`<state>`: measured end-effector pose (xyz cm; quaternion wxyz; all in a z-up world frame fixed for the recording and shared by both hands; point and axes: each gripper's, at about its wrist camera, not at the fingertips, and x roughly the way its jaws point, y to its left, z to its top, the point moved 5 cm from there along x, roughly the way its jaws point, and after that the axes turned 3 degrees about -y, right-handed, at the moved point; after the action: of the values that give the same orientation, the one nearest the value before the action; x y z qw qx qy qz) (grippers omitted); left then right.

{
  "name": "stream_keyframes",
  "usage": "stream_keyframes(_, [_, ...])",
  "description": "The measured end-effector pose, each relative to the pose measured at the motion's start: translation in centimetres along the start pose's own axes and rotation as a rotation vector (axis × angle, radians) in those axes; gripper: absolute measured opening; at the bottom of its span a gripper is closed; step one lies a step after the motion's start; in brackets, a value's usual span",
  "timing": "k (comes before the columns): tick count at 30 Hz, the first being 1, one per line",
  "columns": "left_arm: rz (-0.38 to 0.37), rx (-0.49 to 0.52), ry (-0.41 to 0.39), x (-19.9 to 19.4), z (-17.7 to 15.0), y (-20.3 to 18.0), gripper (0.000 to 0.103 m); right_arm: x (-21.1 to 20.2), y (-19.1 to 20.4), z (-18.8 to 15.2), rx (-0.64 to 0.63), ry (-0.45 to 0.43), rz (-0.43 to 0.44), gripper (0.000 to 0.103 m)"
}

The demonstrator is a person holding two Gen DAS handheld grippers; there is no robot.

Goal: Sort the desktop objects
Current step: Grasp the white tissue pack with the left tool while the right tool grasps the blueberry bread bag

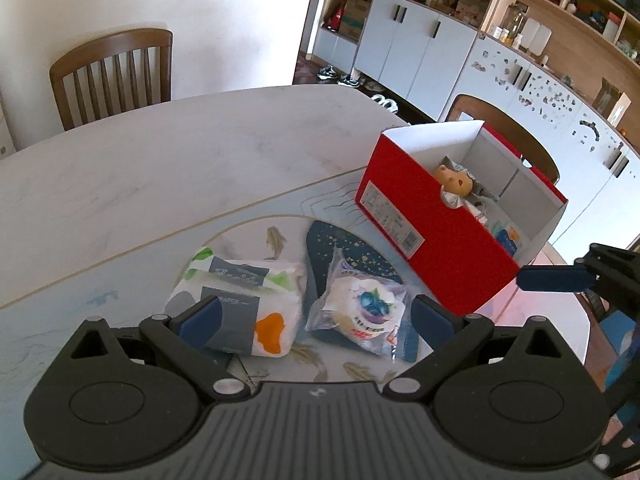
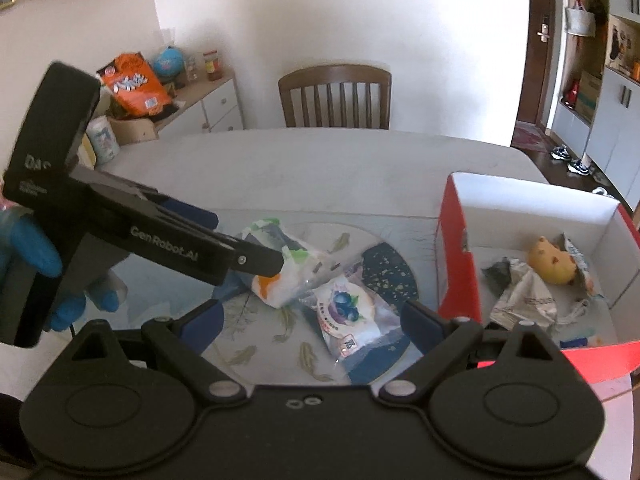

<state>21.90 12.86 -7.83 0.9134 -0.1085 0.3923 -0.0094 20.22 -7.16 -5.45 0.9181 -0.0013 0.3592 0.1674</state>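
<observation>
A white tissue pack (image 1: 248, 304) (image 2: 286, 276) with green and orange marks lies on the patterned mat. Beside it on the right lies a clear-wrapped snack with a blueberry picture (image 1: 364, 312) (image 2: 348, 316). My left gripper (image 1: 314, 316) (image 2: 248, 252) is open, its fingers spread around both packets just above the mat; its left pad sits over the tissue pack. My right gripper (image 2: 310, 320) is open, hovering over the blueberry snack. A red box (image 1: 432, 232) (image 2: 458, 256) with white inside stands to the right, holding a small yellow toy (image 1: 454, 180) (image 2: 550, 260) and crumpled wrappers.
A dark blue gold-speckled patch (image 1: 360, 252) (image 2: 390, 268) is part of the mat under the snack. The pale table (image 1: 160, 160) stretches behind. A wooden chair (image 2: 336, 96) stands at the far side. A gloved hand (image 2: 36, 248) holds the left gripper.
</observation>
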Motion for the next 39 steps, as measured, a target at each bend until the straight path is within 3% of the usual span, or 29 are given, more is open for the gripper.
stream_keyframes(13, [0.000, 0.022, 0.035, 2.6, -1.0, 3.0, 0.103, 3.8, 0.3, -1.5, -0.057, 0.048, -0.020, 0.095])
stream_keyframes(18, [-0.039, 0.122, 0.043, 3.3, -0.8, 3.7, 0.103, 5.0, 0.2, -1.5, -0.068, 0.067, -0.019, 0.095])
stream_keyframes(22, [-0.090, 0.184, 0.044, 3.8, -0.4, 4.5, 0.103, 5.9, -0.1, -1.6, -0.073, 0.077, -0.019, 0.095])
stream_keyframes(29, [-0.193, 0.388, 0.057, 4.7, -0.3, 5.7, 0.103, 7.1, -0.5, -1.9, -0.074, 0.109, -0.020, 0.095])
stream_keyframes(39, [-0.363, 0.558, 0.063, 5.6, 0.4, 6.0, 0.103, 8.9, -0.4, -1.6, -0.098, 0.120, -0.017, 0.094])
